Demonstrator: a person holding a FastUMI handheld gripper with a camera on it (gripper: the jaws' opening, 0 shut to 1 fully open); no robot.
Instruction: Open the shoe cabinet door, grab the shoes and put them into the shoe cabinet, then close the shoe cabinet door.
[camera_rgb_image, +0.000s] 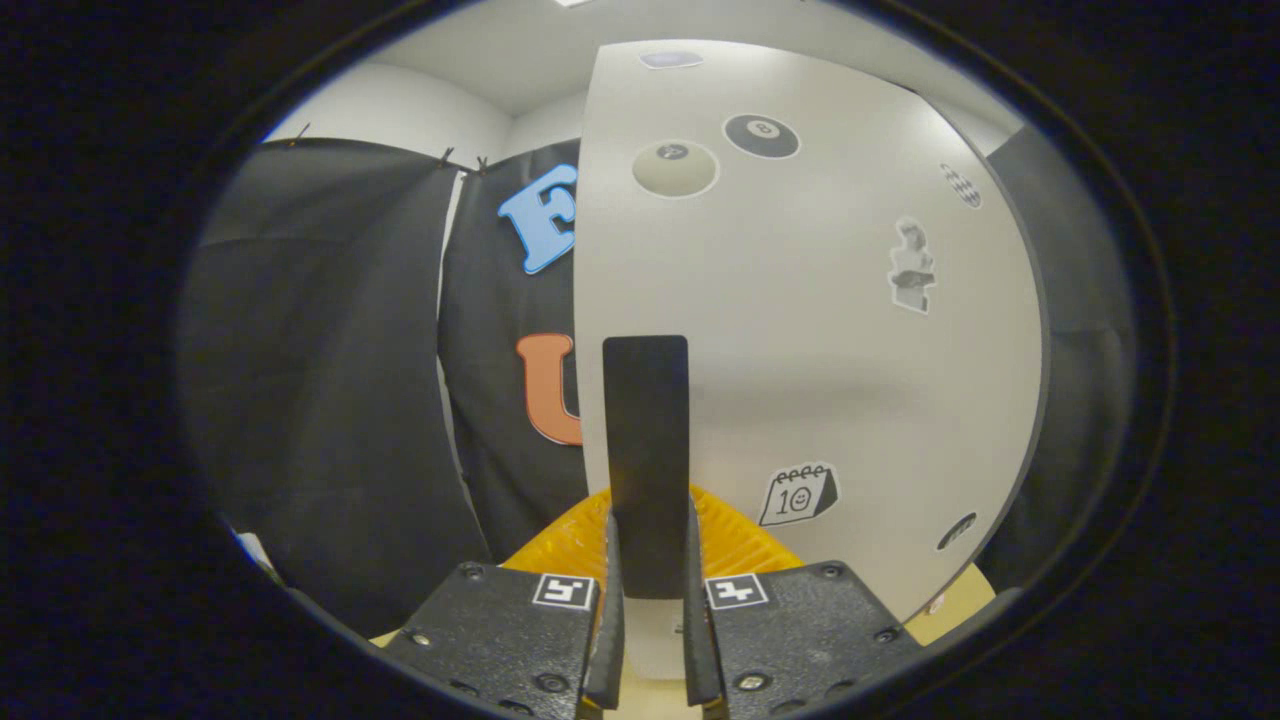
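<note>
The shoe cabinet door (830, 330) is a pale grey panel with stickers, standing close in front of me and reaching far to the right. Its dark flat handle (645, 440) runs upright near the door's left edge and comes down between my fingers. My gripper (648, 620) is shut on that handle, one finger pressing each side of its lower end. No shoes are in sight.
Black booth cloth hangs to the left of the door and beyond its right edge. A yellow ribbed surface (570, 545) lies just behind the fingers, low down. A white wall and ceiling show above the cloth.
</note>
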